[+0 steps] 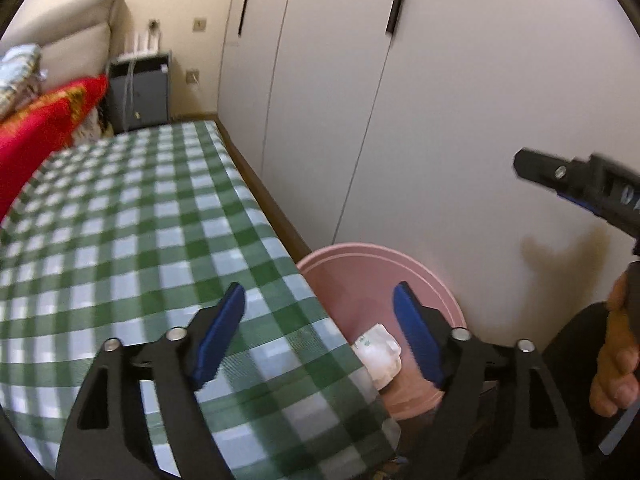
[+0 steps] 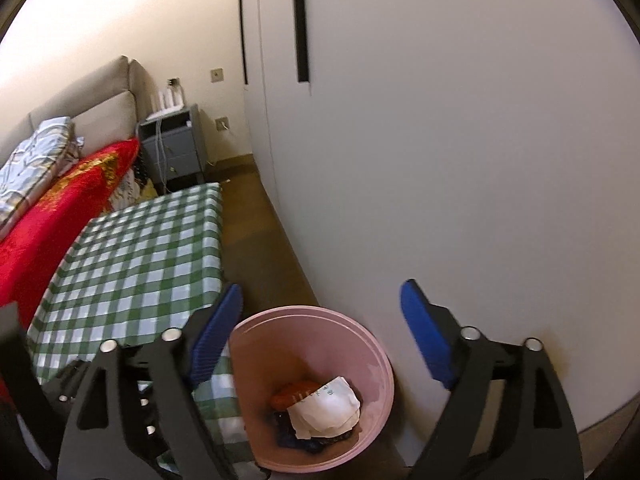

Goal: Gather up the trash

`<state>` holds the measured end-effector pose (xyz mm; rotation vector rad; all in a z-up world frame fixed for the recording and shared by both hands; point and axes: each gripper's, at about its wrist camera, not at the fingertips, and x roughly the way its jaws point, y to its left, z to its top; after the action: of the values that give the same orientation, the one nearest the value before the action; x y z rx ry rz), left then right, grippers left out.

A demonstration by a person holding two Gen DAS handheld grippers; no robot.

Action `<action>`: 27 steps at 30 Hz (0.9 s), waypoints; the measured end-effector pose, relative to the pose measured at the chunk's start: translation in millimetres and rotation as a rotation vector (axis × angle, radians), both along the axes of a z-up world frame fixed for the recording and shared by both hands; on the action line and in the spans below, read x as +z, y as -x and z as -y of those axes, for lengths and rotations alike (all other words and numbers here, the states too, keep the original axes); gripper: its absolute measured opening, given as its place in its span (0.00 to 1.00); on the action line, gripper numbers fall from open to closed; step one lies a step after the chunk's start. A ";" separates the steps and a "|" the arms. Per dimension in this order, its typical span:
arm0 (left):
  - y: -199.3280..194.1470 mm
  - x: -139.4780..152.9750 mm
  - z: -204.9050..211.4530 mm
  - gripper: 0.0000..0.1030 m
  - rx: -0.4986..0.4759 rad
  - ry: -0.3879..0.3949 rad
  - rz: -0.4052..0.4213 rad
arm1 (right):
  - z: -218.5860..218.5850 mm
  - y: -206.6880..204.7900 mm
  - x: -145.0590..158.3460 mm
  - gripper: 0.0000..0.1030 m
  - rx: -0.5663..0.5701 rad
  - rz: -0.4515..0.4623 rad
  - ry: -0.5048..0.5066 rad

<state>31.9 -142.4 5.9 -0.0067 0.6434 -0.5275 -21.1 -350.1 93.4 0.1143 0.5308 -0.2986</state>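
A pink trash bin [image 2: 380,344] stands on the floor between the checked table and the wardrobe. Inside it lie a crumpled white wrapper [image 2: 326,406], an orange piece [image 2: 290,394] and some dark scraps [image 2: 298,442]. My right gripper [image 2: 322,292] hangs above the bin, open, with nothing between its blue pads. My left gripper [image 1: 320,292] is open and empty too, over the table corner and the bin's rim [image 1: 360,250]. The white wrapper [image 1: 378,350] shows inside the bin below it. One finger [image 1: 536,168] of the right gripper reaches in from the right edge.
A table with a green checked cloth [image 1: 120,220] fills the left side. White wardrobe doors [image 2: 440,160] stand close on the right, with a narrow strip of floor [image 2: 260,240] between. A red blanket [image 2: 60,216] and a grey nightstand [image 2: 176,152] are at the back. A person's hand [image 1: 616,364] shows at the right.
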 end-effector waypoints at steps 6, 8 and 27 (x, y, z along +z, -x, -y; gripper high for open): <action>41.0 16.6 -34.7 0.92 0.091 -0.004 0.065 | -24.6 34.6 -0.8 0.95 0.061 0.043 0.023; 53.5 15.7 -53.3 0.92 0.149 -0.006 0.058 | -33.8 46.2 -2.9 0.95 0.068 0.054 0.038; 117.7 -8.8 -122.5 0.92 0.446 -0.074 0.041 | -107.5 76.3 -55.3 0.95 0.188 -0.059 0.123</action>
<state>-85.9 -19.9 -2.9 -0.0679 0.5984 -0.0732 -97.4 -242.6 38.1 -0.0633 0.5763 -0.1506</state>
